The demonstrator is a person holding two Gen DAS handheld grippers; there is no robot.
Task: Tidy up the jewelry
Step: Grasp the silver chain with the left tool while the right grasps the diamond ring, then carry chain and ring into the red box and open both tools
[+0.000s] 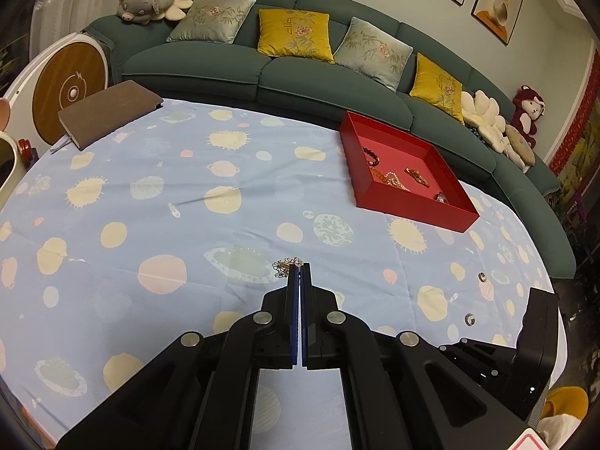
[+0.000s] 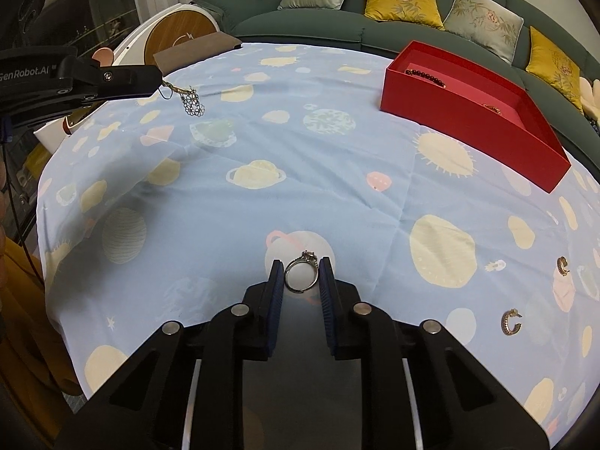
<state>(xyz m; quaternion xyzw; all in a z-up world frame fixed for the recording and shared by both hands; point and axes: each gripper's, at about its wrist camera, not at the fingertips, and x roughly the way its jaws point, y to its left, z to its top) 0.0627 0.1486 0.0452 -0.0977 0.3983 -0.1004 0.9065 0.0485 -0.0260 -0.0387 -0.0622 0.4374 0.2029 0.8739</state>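
My left gripper is shut on a silver filigree earring; in the right wrist view the earring dangles from that gripper above the table. My right gripper is shut on a silver ring with a stone, held just above the cloth. A red tray holds bead bracelets and other pieces; it also shows in the right wrist view. Two gold hoop earrings lie on the cloth at right.
The table has a light blue planet-print cloth. A brown book lies at the far left corner. A green sofa with cushions curves behind the table. The right gripper's body shows at lower right.
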